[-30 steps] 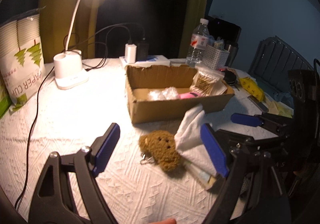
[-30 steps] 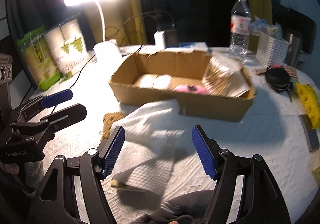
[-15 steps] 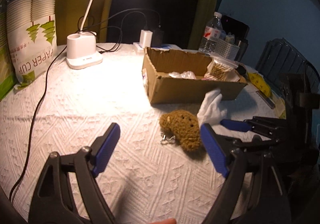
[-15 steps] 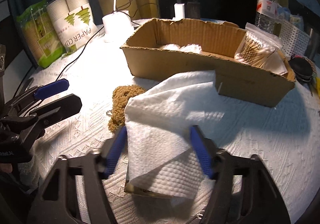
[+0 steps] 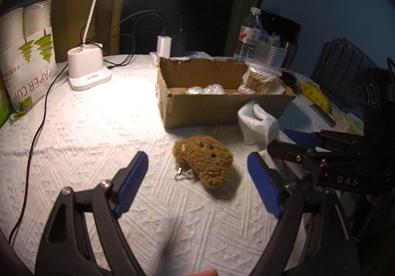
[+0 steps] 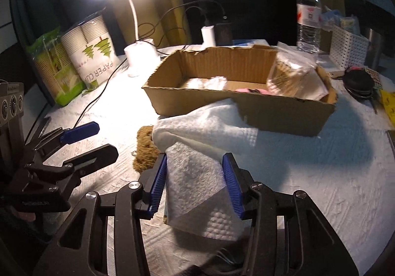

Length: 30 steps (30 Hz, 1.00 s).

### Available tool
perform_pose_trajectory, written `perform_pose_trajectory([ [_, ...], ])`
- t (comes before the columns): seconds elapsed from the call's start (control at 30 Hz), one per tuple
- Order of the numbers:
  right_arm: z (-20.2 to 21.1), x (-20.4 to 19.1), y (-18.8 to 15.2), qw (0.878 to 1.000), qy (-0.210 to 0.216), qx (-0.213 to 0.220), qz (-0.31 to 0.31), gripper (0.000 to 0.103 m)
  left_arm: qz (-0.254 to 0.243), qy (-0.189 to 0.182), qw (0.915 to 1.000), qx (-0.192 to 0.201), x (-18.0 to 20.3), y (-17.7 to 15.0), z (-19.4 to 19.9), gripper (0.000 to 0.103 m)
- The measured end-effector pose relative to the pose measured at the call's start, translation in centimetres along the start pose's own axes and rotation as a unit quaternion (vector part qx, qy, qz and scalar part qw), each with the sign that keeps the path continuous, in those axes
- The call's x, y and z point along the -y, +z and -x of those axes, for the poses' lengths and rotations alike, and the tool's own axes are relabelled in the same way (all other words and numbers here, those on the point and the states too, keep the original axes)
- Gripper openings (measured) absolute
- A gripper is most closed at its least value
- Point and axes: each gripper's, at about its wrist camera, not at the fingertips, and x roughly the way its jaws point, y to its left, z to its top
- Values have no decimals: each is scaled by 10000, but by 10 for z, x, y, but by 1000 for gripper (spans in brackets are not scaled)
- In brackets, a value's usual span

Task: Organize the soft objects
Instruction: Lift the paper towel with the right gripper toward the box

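A brown plush keychain toy (image 5: 203, 160) lies on the white tablecloth in front of an open cardboard box (image 5: 217, 109). My left gripper (image 5: 197, 182) is open and empty, its blue pads on either side of the toy and just short of it. My right gripper (image 6: 195, 182) is shut on a white paper-towel pack (image 6: 197, 152); the pack also shows in the left wrist view (image 5: 256, 125). The towel's top drapes toward the box (image 6: 246, 108) and partly hides the toy (image 6: 145, 147). The box holds a clear plastic bag, a pink item and a bag of cotton swabs (image 6: 288, 73).
A lit desk lamp (image 5: 86, 71) with cables stands at the back left beside paper cup packs (image 5: 27, 63). A water bottle (image 6: 308, 16), white basket (image 6: 348, 51) and black pouch (image 6: 358, 83) sit behind and right of the box.
My right gripper has closed onto the paper-towel pack and raised it a little. My left gripper has moved in closer to the brown toy, still open.
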Motion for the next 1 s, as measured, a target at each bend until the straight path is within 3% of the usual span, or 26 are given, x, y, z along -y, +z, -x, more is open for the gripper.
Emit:
perform_pose_trajectory([
  [0.07, -2, 5, -3, 10000, -43, -68, -46, 49, -28, -11, 10000, -20, 4, 1, -2, 84],
  [0.2, -5, 13, -4, 9999, -111, -97, -75, 66, -39, -17, 10000, -57, 9, 2, -7, 84],
  [0.3, -10, 18, 0, 9998, -154, -71, -59, 71, -29, -12, 10000, -89, 7, 4, -11, 84],
  [0.67, -40, 15, 30, 9995, -105, -196, 222, 72, -55, 4, 9998, -176, 3, 5, -20, 84],
  [0.73, -42, 13, 31, 9993, -62, -243, 285, 41, -79, 16, 9998, -184, 5, 5, -21, 84],
  [0.77, -43, 13, 30, 9992, -73, -263, 305, 18, -87, 21, 9998, -188, 6, 5, -21, 84],
  [0.87, -38, 17, 27, 9994, -15, -218, 271, 11, -143, 2, 9997, -208, 14, 4, -22, 84],
  [1.0, -19, 27, 24, 9998, -30, -9, 190, 10, -335, -95, 9991, -251, 35, 4, -23, 84],
])
